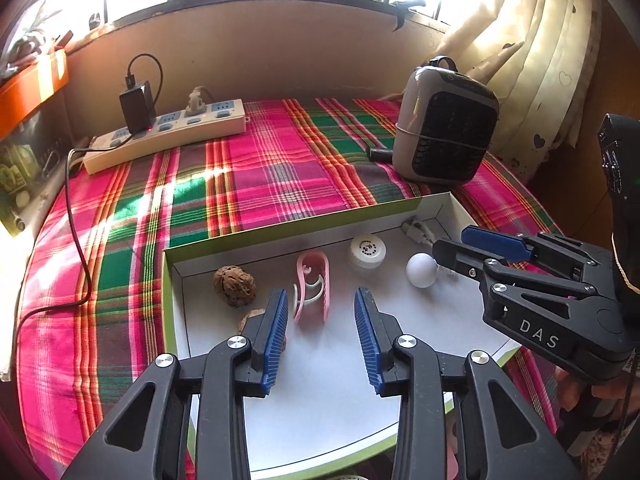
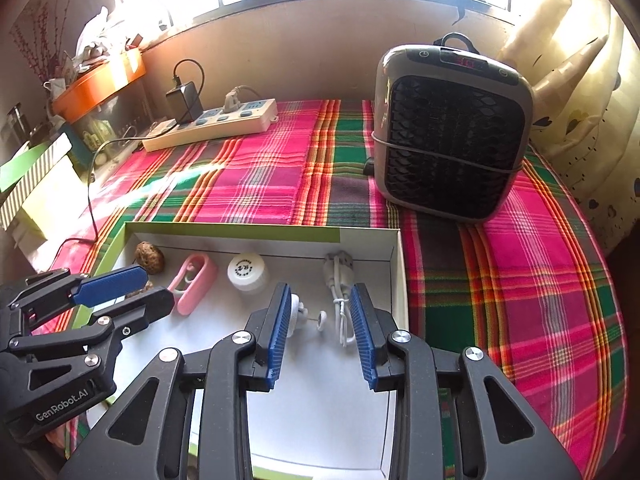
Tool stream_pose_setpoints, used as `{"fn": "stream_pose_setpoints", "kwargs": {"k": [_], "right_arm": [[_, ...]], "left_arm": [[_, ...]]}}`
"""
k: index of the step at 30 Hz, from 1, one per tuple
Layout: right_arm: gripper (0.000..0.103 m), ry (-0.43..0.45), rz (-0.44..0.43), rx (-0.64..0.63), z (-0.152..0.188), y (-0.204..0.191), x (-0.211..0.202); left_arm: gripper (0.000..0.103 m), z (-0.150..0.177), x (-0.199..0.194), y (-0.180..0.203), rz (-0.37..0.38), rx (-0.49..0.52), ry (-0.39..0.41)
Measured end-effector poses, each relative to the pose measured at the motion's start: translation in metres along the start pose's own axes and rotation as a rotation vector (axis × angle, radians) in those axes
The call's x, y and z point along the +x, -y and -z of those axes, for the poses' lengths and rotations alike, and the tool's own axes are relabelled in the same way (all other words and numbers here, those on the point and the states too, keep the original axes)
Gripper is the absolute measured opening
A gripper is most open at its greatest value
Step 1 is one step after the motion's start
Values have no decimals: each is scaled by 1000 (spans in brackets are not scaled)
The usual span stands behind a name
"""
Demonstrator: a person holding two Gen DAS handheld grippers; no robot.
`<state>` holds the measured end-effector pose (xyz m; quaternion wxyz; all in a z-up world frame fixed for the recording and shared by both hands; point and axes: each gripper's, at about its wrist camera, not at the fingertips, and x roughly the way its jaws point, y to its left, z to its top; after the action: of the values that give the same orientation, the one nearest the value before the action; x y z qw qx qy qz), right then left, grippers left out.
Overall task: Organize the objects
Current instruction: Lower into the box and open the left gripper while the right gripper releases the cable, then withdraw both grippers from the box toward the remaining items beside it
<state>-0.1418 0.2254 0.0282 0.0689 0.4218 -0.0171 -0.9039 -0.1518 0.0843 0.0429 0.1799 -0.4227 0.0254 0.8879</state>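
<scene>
- The shallow white cardboard box with green rim (image 1: 170, 280) lies on the pink-and-green plaid cloth (image 1: 248, 168).
- Inside it lie a brown wrinkled walnut (image 1: 234, 285), a pink plastic clip (image 1: 312, 286), a white screw cap (image 1: 367, 252), a white round ball (image 1: 421, 270) and a coiled grey-white cable (image 2: 340, 280).
- The left gripper (image 1: 321, 334) hovers over the box with fingers released, empty.
- The right gripper (image 2: 320, 330) is spread apart over the ball, gripping nothing.
</scene>
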Motion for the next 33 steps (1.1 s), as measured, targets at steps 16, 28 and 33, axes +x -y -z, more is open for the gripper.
{"fn": "stream_pose_setpoints", "kwargs": {"k": [16, 28, 33], "right_arm": [[38, 61, -16, -4, 18, -8, -39], [38, 96, -15, -6, 36, -10, -63], [38, 106, -16, -11, 44, -13, -70]], "left_arm": [[35, 20, -39, 8, -11, -1, 51], [35, 43, -63, 6, -2, -24, 75], [36, 55, -70, 1, -3, -42, 74]]}}
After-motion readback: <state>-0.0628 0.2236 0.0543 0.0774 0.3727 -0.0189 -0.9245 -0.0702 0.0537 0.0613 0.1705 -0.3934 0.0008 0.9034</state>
